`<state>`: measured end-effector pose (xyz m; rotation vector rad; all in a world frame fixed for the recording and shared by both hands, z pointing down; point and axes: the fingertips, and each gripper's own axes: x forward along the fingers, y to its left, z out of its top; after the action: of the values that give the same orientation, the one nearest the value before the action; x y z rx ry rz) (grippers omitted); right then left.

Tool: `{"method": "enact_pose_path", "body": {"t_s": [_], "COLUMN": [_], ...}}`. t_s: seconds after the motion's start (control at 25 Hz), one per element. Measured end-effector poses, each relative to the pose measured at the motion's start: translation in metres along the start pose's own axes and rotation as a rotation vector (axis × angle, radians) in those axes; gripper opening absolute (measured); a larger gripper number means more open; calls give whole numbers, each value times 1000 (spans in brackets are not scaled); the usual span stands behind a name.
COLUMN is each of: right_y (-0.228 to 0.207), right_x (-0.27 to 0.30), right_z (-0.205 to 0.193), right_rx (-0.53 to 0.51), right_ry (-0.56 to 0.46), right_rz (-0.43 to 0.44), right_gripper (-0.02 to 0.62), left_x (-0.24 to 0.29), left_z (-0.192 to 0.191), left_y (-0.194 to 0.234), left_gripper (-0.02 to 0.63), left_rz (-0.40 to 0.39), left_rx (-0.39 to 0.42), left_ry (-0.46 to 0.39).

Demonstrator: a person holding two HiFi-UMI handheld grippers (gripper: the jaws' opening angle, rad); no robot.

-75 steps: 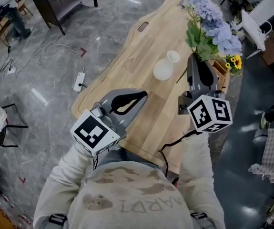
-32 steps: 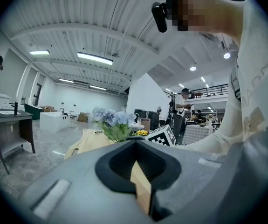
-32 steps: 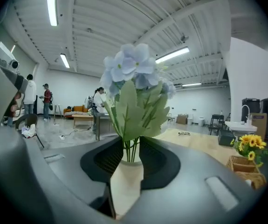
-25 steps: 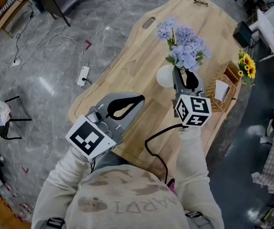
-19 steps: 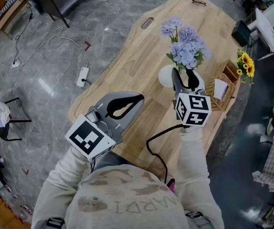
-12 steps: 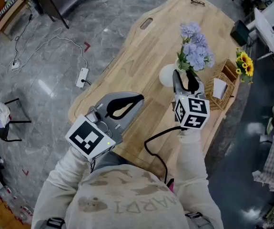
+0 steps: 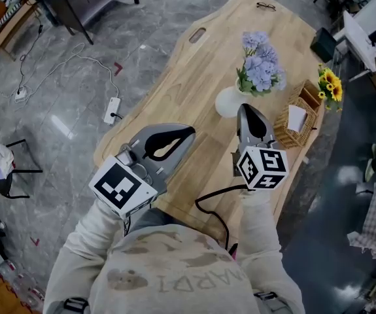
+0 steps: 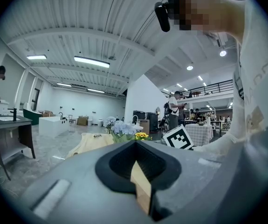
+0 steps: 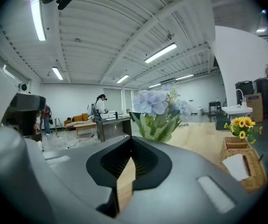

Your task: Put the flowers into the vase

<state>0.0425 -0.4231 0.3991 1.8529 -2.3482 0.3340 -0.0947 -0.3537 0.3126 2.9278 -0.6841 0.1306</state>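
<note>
Pale blue flowers [image 7: 260,63]; white vase [image 7: 227,103]; yellow sunflowers [image 7: 329,84]; light wood table [image 7: 191,93].

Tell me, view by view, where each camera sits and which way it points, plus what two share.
Head view: on the person's head, looking steeply down at the table, vase, blue flowers and basket; shows both sleeves, the left gripper and right gripper.
Left gripper view: on the left gripper, looking level along its shut jaws toward the table; shows one sleeve.
Right gripper view: on the right gripper, looking along its shut jaws at the blue flowers close ahead.
Shared: all three show the blue flowers.
</note>
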Motion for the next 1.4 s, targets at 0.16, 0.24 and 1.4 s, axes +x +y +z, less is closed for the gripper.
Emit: {"method": "enact_pose_path", "body": {"t_s": [0.16, 0.24, 1.4], "right_y": [20, 31, 144], "right_x": [-23, -37, -191], "right_z": [19, 28, 62], "right_rx": [-28, -44, -123], "right_ry": [-41, -58, -176], "right_rz": [33, 50, 139], "right_gripper": [25, 25, 25], "left_x": [1, 2, -36], "left_z": [6, 9, 22], "left_y": [-10, -17, -109], "left_gripper": [1, 1, 0], "left_rz": [-19, -35, -180], "left_rx": [8, 19, 97], "left_ry": [-16, -27, -80]}}
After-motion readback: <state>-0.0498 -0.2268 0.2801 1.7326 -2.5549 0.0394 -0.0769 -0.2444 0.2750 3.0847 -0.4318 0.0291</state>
